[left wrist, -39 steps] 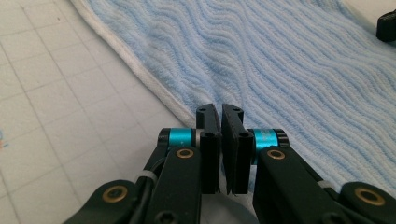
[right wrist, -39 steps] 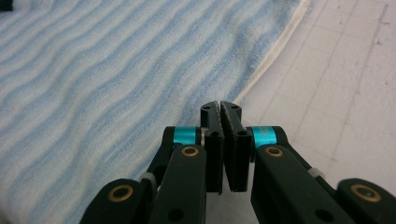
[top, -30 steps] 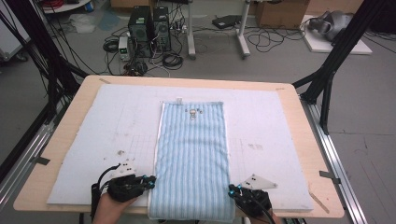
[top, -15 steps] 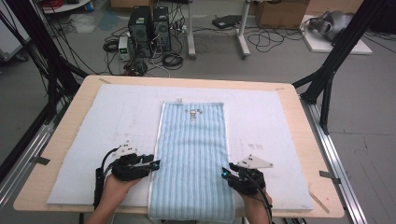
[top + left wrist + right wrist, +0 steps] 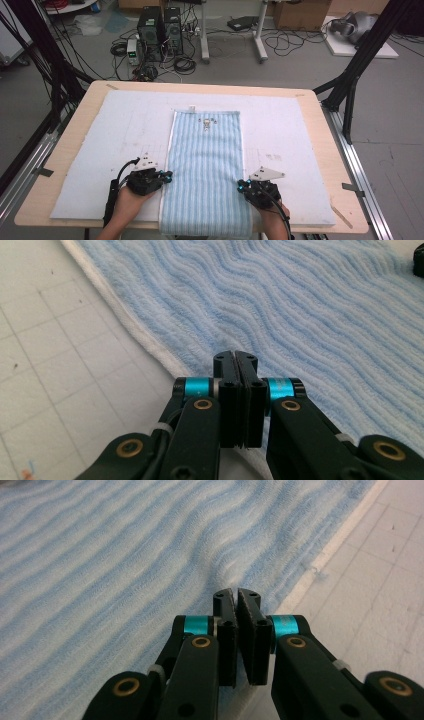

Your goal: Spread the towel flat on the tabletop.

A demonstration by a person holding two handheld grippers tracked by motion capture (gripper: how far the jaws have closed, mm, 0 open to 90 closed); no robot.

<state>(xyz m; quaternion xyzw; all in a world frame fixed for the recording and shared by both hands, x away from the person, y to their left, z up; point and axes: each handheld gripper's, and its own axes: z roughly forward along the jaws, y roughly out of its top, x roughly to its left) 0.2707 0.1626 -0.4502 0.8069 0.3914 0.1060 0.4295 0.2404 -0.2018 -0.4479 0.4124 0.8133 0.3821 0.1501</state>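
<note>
Basically the blue striped towel [image 5: 206,170] lies flat, long side running away from the person, in the middle of the white mat [image 5: 100,130] that covers the table [image 5: 75,100]. Its near end hangs just at or past the table's front edge; its far end carries a small tag [image 5: 191,108] and a little printed mark. It already looks narrow, likely folded lengthwise, though the layers can't be counted from here.

Left gripper [image 5: 165,176] sits at the towel's left long edge, near end. In the left gripper view the jaws are pressed fully together right over the white hem [image 5: 150,347]; the cloth buckles slightly at the tips, so they look pinched on the edge, but how much fabric is between the pads is hidden. They closed within the last half second.

Right gripper [image 5: 242,186] mirrors it at the right long edge. Its jaws are together at the base with a hair of a gap at the tips, and a ridge of towel rises to them, so they seem clamped on that edge too. These also just closed.

Judgement: both side grips at the near end taken, nothing lifted yet. Left to do, likely: raise the near end and carry it toward the far end for a crosswise fold, then flatten.

Beyond the table: floor with computer towers [image 5: 160,25], cables, and black frame legs.
</note>
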